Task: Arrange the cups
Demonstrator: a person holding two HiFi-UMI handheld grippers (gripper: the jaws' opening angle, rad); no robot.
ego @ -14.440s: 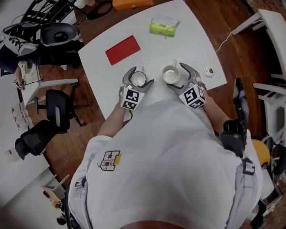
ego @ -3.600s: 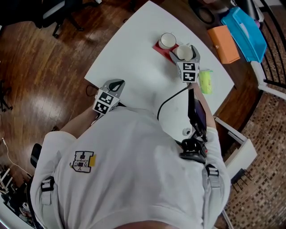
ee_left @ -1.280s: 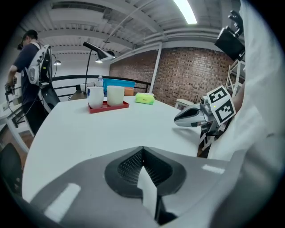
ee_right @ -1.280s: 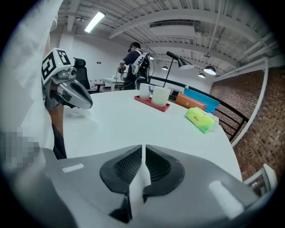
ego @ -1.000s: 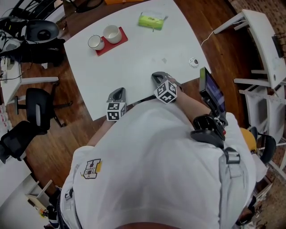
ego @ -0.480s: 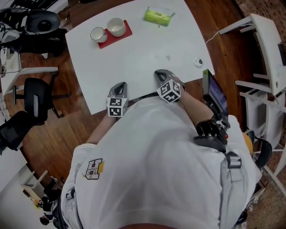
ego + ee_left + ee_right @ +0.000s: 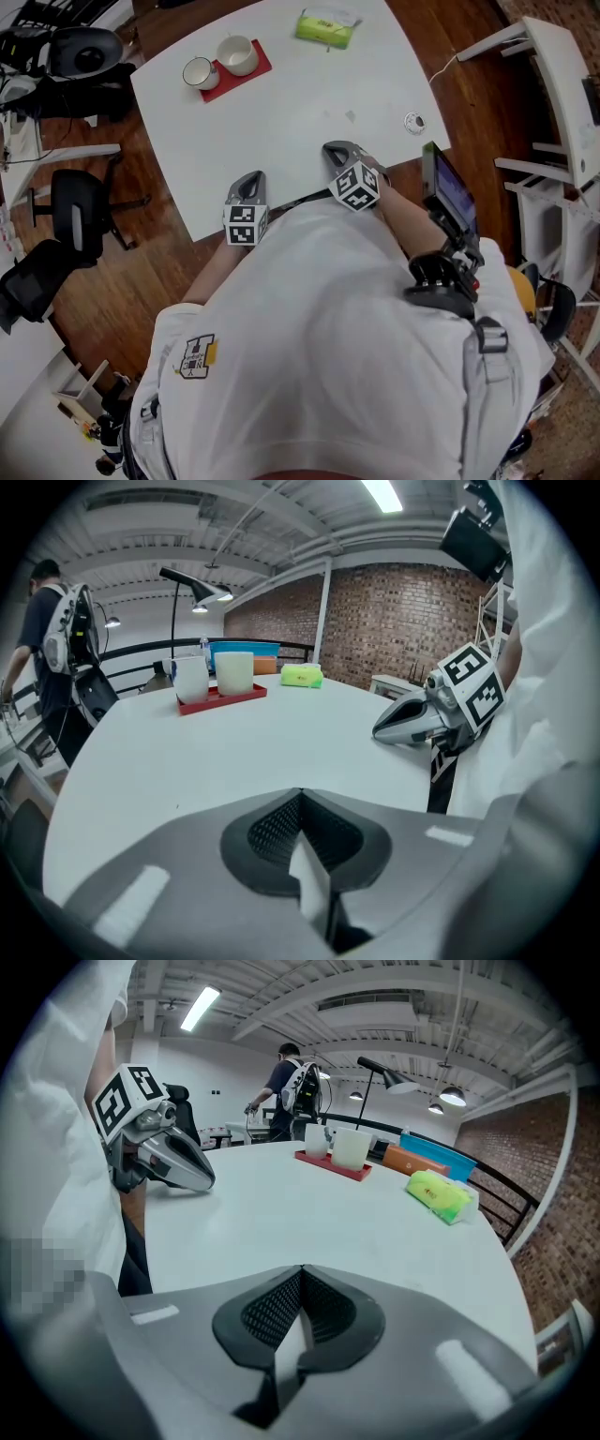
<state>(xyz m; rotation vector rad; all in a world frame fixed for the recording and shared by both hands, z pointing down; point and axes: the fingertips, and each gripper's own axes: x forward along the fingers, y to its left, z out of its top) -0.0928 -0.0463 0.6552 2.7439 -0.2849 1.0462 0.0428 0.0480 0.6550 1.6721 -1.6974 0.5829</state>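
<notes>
Cups are on the mat, both claws shut and empty

The two white ceramic cups (image 7: 218, 64) stand upright, mouths up, side by side along the long axis of the flat red rectangular mat (image 7: 258, 66) at the far left corner of the white table (image 7: 300, 103). Earlier the claws held one each. Now the left gripper (image 7: 249, 178) and right gripper (image 7: 330, 150) rest at the near edge, jaws closed on nothing.
</notes>
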